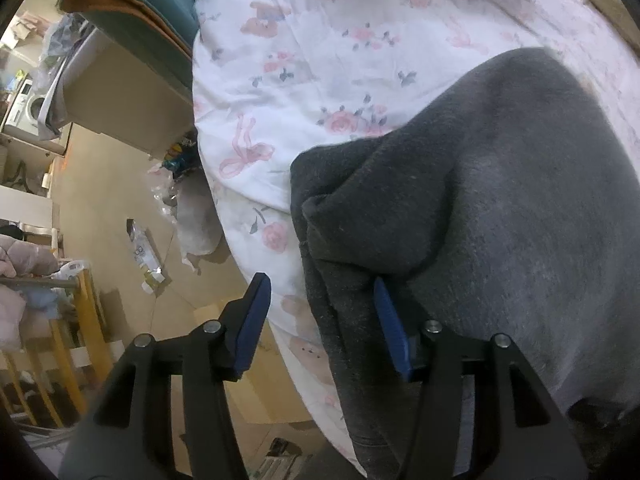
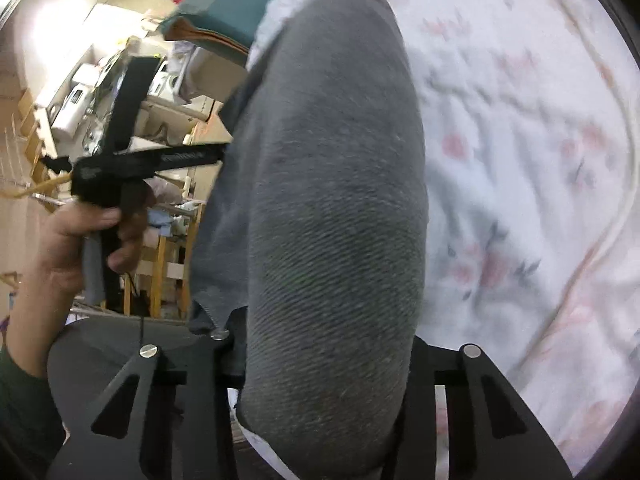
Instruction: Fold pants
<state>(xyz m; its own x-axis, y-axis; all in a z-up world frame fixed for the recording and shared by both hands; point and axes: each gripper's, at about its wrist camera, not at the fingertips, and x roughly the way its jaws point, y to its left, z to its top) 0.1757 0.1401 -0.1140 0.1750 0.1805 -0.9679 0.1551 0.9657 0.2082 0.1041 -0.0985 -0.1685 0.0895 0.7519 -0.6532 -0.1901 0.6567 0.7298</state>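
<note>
Dark grey pants (image 1: 500,208) lie bunched on the floral bed sheet (image 1: 304,80), with one folded edge hanging over the bed's side. My left gripper (image 1: 324,312) points steeply down at that edge and is open. Its right blue pad (image 1: 390,328) is tucked against the cloth, while the left pad (image 1: 256,320) stands clear over the floor. In the right wrist view a thick roll of the pants (image 2: 336,200) fills the gap of my right gripper (image 2: 324,340) from finger to finger and hides both pads. A hand (image 2: 76,236) holds the left gripper (image 2: 216,156) at the pants' far edge.
The bed edge runs down the left wrist view with tan floor (image 1: 100,220) beyond it, littered with plastic bags and a box (image 1: 144,252). Teal and orange folded cloth (image 1: 152,12) lies at the bed's head. A wooden rack (image 1: 84,312) with laundry stands at left.
</note>
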